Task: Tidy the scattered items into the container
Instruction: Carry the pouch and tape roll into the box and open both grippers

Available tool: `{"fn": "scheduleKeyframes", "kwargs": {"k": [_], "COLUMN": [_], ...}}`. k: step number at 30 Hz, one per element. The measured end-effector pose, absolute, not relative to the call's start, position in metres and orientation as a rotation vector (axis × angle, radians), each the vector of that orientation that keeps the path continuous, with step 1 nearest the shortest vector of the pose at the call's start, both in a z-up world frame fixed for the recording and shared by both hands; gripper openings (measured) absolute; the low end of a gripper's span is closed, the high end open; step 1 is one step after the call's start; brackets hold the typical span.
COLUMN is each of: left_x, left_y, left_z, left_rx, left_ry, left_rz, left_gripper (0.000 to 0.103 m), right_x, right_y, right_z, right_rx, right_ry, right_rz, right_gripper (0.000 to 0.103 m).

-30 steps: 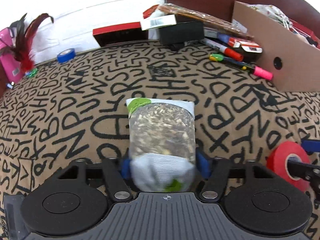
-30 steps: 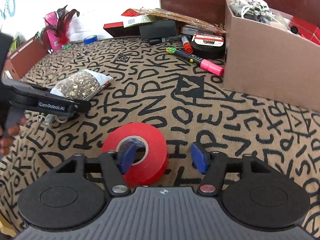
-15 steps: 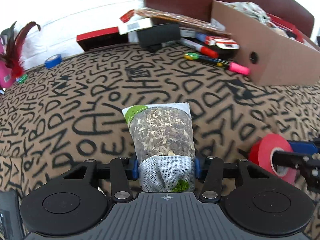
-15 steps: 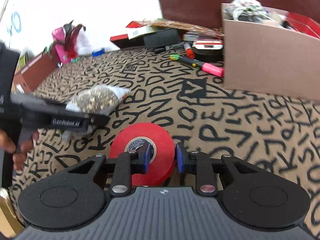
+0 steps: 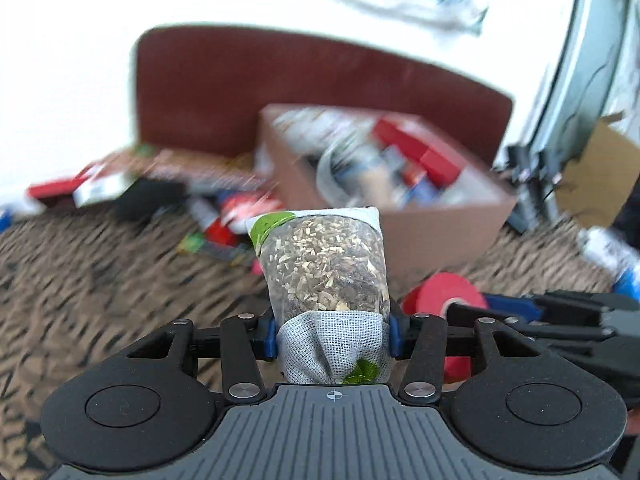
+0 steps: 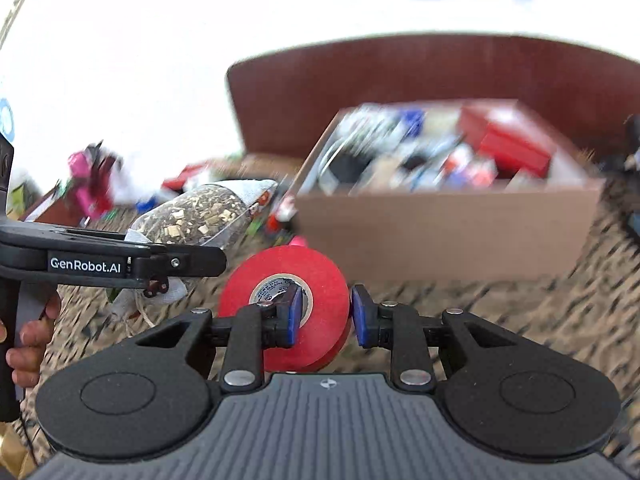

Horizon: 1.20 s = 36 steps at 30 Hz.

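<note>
The left gripper (image 5: 333,332) is clamped on a mesh pouch of dried herbs (image 5: 324,268), held in the air short of the cardboard box (image 6: 448,232). The right gripper (image 6: 326,314) pinches a red tape roll (image 6: 280,304) through its core, also short of the box. Carry each over the box's near wall (it looks nearly full), then release low over a gap.

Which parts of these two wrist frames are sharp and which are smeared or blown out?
Left wrist view: left claw and its herb sachet are sharp; cardboard box and lettered cloth are motion-smeared; wall blown out white. Right wrist view: right claw and red tape roll are crisp; the box is streaked; fisheye bends the edges.
</note>
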<state>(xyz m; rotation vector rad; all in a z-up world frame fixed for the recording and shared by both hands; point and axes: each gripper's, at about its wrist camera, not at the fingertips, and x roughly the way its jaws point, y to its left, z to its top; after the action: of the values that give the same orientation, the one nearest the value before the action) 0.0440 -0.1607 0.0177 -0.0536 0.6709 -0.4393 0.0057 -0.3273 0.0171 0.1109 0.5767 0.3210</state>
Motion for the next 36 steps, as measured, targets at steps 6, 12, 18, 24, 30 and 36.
{"fn": "scheduleKeyframes", "kwargs": {"k": [6, 12, 18, 24, 30, 36], "left_x": [0.097, 0.149, 0.196, 0.217, 0.21, 0.208], "left_y": [-0.222, -0.268, -0.295, -0.308, -0.295, -0.282], "left_z": [0.052, 0.068, 0.069, 0.045, 0.024, 0.02], "left_rx": [-0.067, -0.076, -0.111, -0.053, -0.027, -0.091], "left_ry": [0.622, 0.606, 0.607, 0.633, 0.651, 0.692], "left_rz": [-0.49, -0.474, -0.45, -0.393, -0.362, -0.342], "left_gripper": [0.049, 0.049, 0.049, 0.092, 0.103, 0.103], "right_x": [0.035, 0.082, 0.134, 0.172, 0.161, 0.158], "right_y": [-0.367, -0.401, -0.416, -0.411, -0.407, -0.408], "right_z": [0.053, 0.065, 0.057, 0.029, 0.019, 0.028], "right_rx": [0.087, 0.072, 0.037, -0.039, -0.083, -0.039], "right_ry": [0.478, 0.456, 0.489, 0.581, 0.512, 0.504], "right_rz": [0.231, 0.141, 0.103, 0.144, 0.122, 0.169], "right_gripper": [0.03, 0.03, 0.03, 0.085, 0.099, 0.102]}}
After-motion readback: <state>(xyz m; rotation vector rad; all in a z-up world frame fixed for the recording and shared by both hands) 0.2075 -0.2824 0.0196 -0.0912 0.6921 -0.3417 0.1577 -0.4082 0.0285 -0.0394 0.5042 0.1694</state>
